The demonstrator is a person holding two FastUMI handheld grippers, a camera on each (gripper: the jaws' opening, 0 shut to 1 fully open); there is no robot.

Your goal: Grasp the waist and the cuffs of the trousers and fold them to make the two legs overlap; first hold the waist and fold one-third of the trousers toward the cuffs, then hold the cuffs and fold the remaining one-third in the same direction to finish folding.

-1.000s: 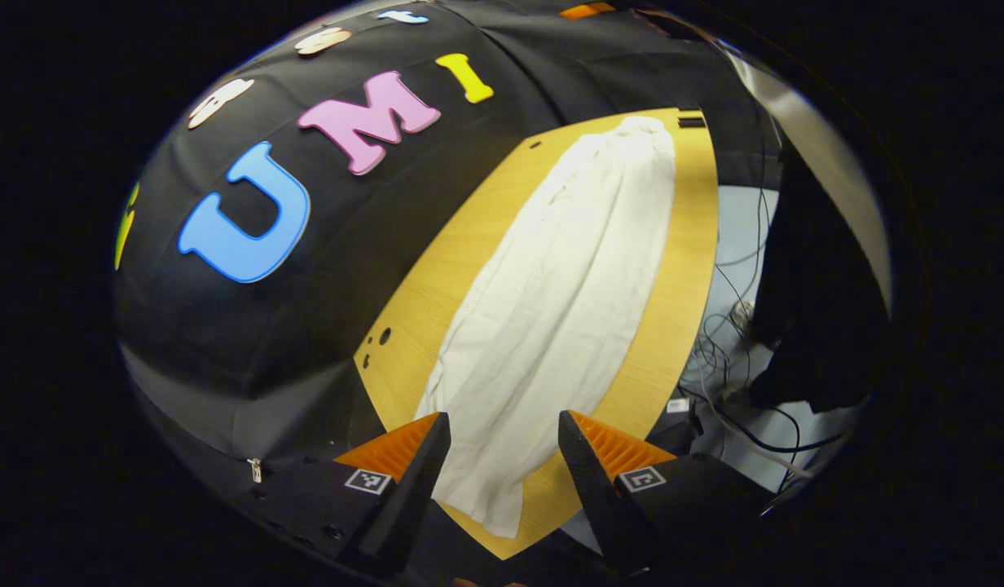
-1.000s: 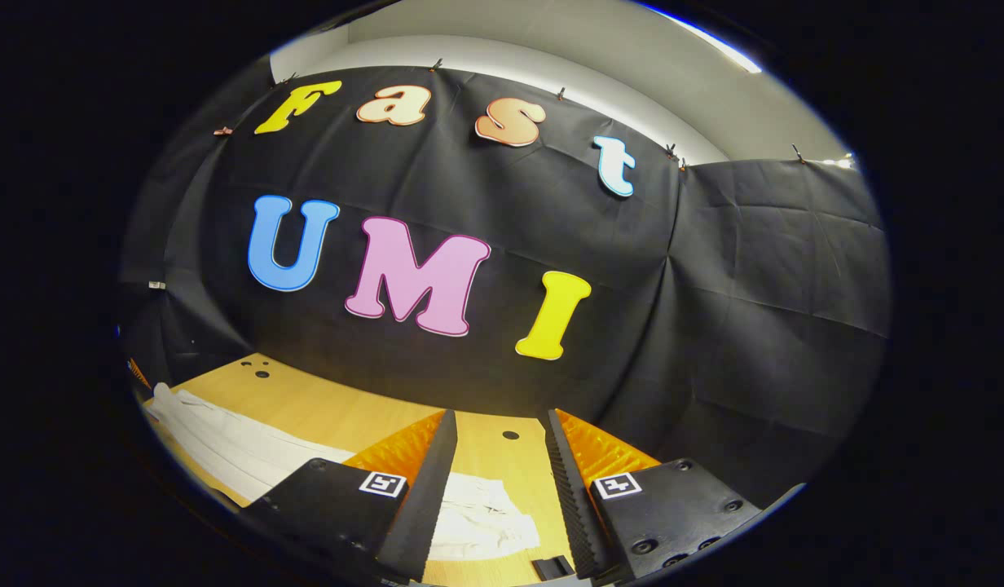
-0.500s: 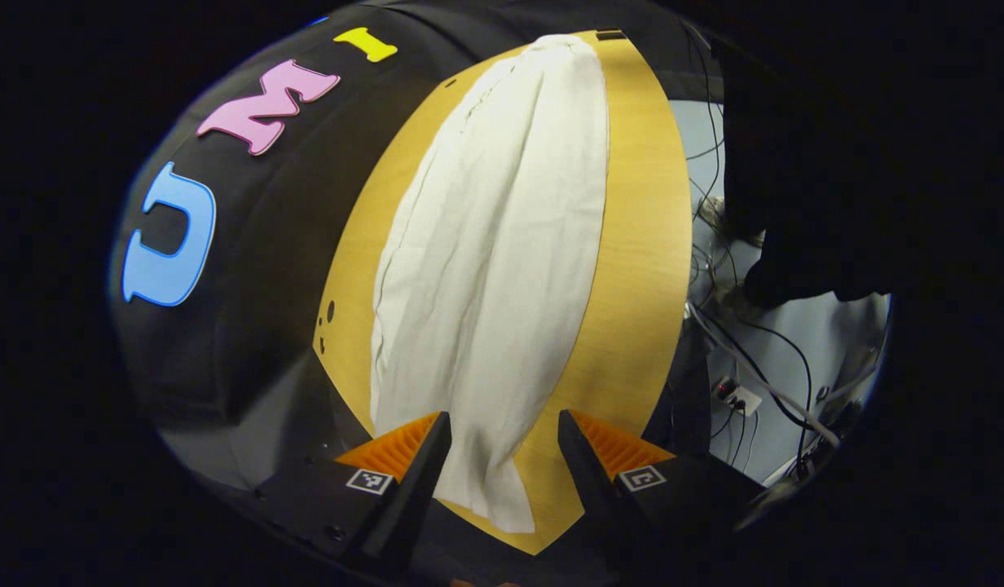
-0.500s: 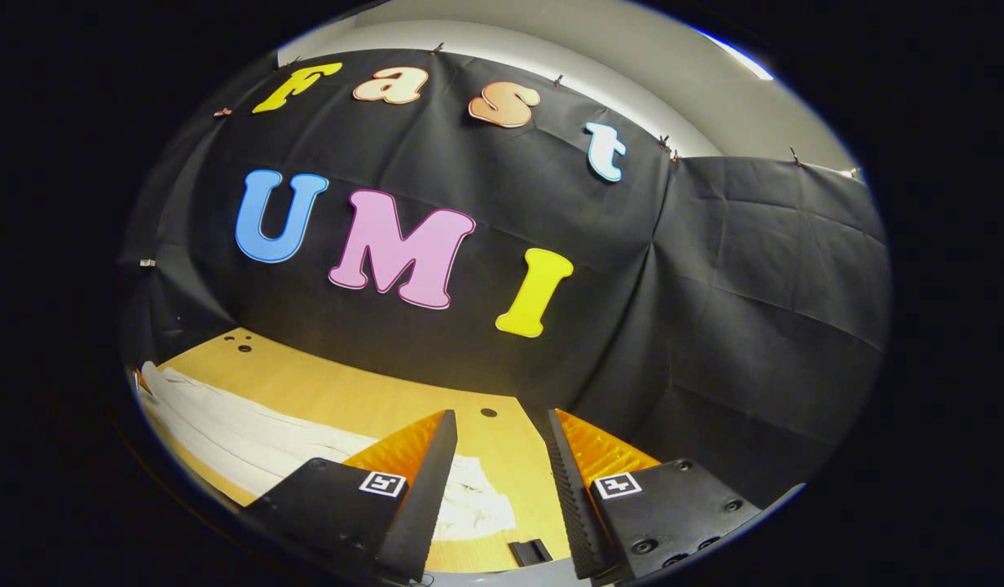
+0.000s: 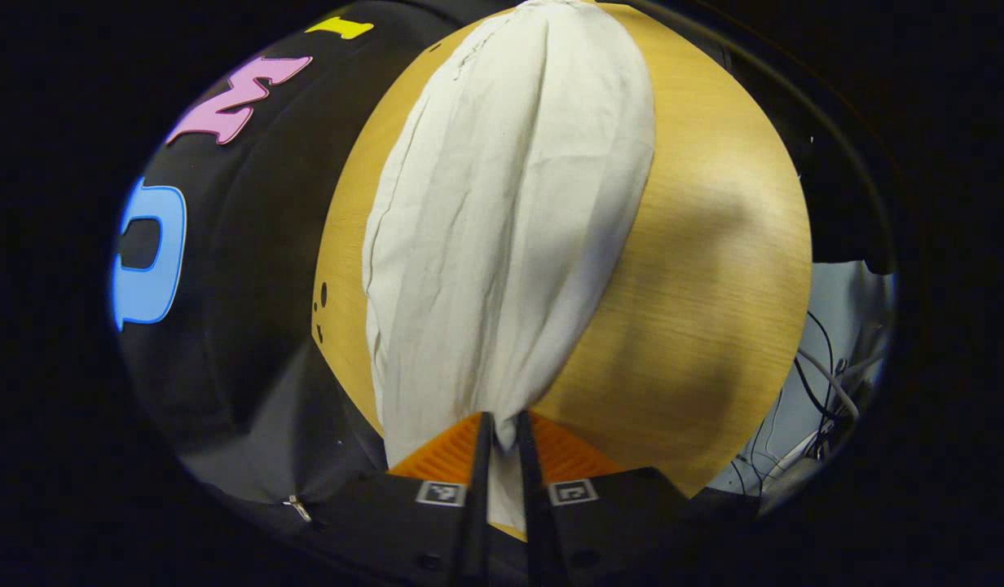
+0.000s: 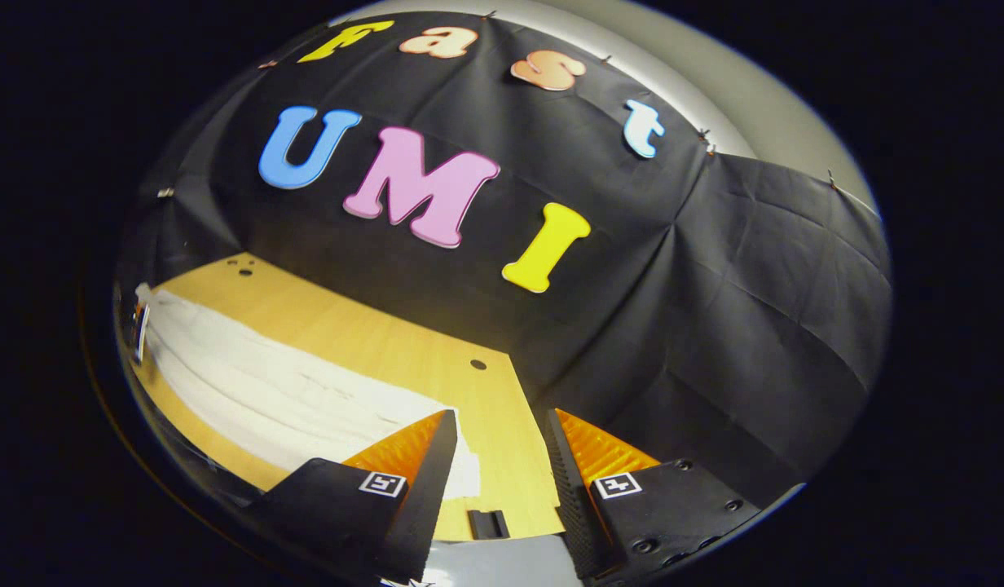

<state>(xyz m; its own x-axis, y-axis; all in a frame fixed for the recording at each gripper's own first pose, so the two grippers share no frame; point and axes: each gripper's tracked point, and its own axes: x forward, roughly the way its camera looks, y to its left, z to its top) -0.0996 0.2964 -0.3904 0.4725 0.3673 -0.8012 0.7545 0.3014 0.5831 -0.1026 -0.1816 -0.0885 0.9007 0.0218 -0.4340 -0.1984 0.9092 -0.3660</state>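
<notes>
- The white trousers (image 5: 502,212) lie stretched out lengthwise on the wooden table (image 5: 697,269), apparently already doubled so one leg rests over the other.
- The left gripper (image 5: 502,444) has its fingers nearly together, pinching the near end of the cloth; which end this is, waist or cuffs, I cannot tell.
- The right gripper (image 6: 495,444) is wide open and holds nothing, poised above the other end of the trousers near the table's corner.
- Judging by the full-length cloth, neither one-third fold is made yet; both folds are left to do.
</notes>
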